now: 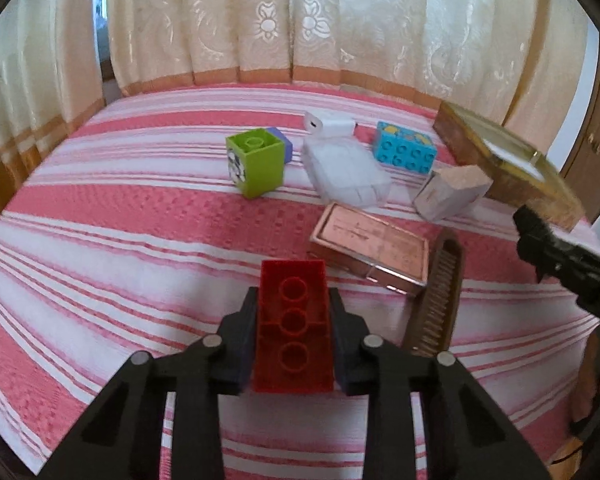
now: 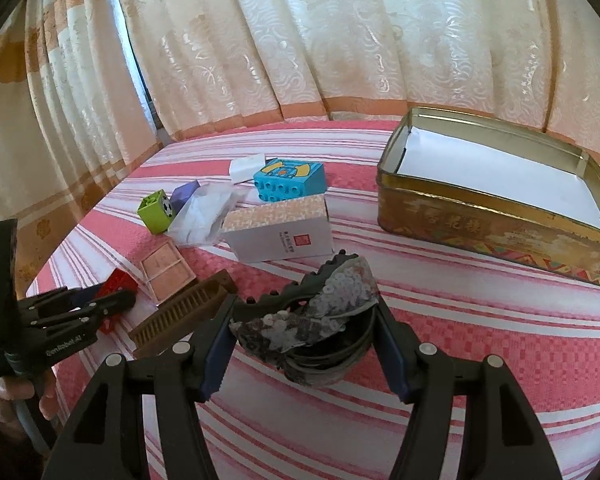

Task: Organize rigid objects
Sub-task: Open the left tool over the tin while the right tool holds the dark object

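Observation:
My left gripper (image 1: pixel 293 300) is shut on a red brick (image 1: pixel 293 320), held above the striped bed; it also shows in the right wrist view (image 2: pixel 116 282). My right gripper (image 2: pixel 304 308) is shut on a sequined black hair clip (image 2: pixel 320 320), held above the bed left of the open gold tin (image 2: pixel 480 216). The tin (image 1: pixel 508 160) has a white sheet inside. On the bed lie a green brick (image 1: pixel 256 164), a blue brick (image 1: pixel 406 148), a copper compact (image 1: pixel 374 248), a brown comb (image 1: pixel 436 300) and a white carton (image 1: pixel 448 192).
A clear plastic case (image 1: pixel 348 172) and a white charger (image 1: pixel 328 122) lie mid-bed, a purple block (image 2: pixel 184 194) behind the green brick. Cream curtains (image 1: pixel 300 20) hang behind the bed. The bed's right edge drops off near the tin.

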`<state>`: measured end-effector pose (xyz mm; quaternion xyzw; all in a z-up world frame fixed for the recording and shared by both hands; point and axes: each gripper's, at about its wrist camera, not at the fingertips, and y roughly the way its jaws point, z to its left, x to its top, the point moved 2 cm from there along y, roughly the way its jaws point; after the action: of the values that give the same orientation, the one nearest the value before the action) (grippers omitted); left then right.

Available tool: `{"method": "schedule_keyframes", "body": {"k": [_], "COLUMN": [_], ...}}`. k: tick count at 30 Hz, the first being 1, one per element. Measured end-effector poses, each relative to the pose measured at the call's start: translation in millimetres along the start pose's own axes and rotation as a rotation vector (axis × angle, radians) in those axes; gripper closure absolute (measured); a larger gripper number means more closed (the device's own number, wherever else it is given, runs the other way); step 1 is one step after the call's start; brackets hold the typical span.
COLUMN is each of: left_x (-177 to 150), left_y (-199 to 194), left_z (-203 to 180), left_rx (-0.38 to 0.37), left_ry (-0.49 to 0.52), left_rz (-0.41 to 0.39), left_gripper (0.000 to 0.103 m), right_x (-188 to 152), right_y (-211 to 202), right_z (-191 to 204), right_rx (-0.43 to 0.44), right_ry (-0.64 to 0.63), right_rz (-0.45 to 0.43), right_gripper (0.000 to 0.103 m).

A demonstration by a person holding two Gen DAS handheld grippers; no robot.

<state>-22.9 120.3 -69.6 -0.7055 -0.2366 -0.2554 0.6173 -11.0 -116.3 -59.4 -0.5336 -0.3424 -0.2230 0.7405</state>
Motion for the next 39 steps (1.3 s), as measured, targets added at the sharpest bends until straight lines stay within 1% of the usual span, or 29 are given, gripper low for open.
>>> {"method": "schedule_keyframes", "body": {"k": [2, 3, 8, 12, 16, 21, 24, 28, 31, 32, 35, 38, 39], "left_x": [0.7, 1.8, 13.6, 32.2, 49.5, 73.9, 85.6, 97.6, 107.7, 110.6, 117.8, 123.8, 125.8], "left_y": [-0.6, -2.4, -15.0, -26.2, -29.6, -24.5, -16.0, -0.9, 12.2, 16.1, 30.8, 46.2, 52.8], "left_z": [0.8, -0.2, -16.8, -40.6, -73.0, -122.5, -149.1, -185.0, -212.2, -219.5, -245.2, -267.8, -276.5], "left_rx": [-0.017, -0.014, -0.017, -0.061, -0.108, -0.143, -0.163, -0.166, -0.178, -0.184, -0.2, -0.217, -0.224], "left_ry": [-0.015, -0.017, 0.018, 0.062, 0.108, 0.192, 0.222, 0.264, 0.288, 0.294, 0.302, 0.292, 0.291], "left_rz": [-0.002, -0.015, -0.078, -0.135, -0.175, -0.233, -0.24, -0.243, -0.249, -0.25, -0.248, -0.233, -0.227], "left_gripper": [0.073, 0.073, 0.073, 0.073, 0.073, 0.073, 0.073, 0.073, 0.073, 0.073, 0.073, 0.073, 0.073], "right_x": [1.8, 2.4, 9.2, 21.0, 31.9, 42.9, 49.8, 59.3, 62.3, 62.1, 64.5, 67.1, 67.6], "right_y": [-1.9, -2.9, -12.0, -26.2, -40.8, -58.0, -61.1, -63.8, -62.7, -60.4, -57.4, -52.3, -50.3], "right_z": [-2.6, -4.1, -11.3, -22.0, -40.2, -73.7, -100.8, -138.2, -159.8, -167.7, -181.1, -191.3, -194.2], "right_rx": [-0.005, -0.004, -0.004, -0.013, -0.051, -0.177, -0.27, -0.36, -0.439, -0.467, -0.482, -0.561, -0.573], "right_ry": [0.004, 0.006, 0.021, 0.029, 0.057, 0.079, 0.104, 0.157, 0.16, 0.159, 0.165, 0.124, 0.119], "right_rz": [-0.012, -0.014, -0.055, -0.116, -0.179, -0.271, -0.306, -0.341, -0.373, -0.367, -0.356, -0.346, -0.337], "right_gripper": [0.038, 0.038, 0.038, 0.038, 0.038, 0.038, 0.038, 0.038, 0.038, 0.038, 0.038, 0.038, 0.038]}}
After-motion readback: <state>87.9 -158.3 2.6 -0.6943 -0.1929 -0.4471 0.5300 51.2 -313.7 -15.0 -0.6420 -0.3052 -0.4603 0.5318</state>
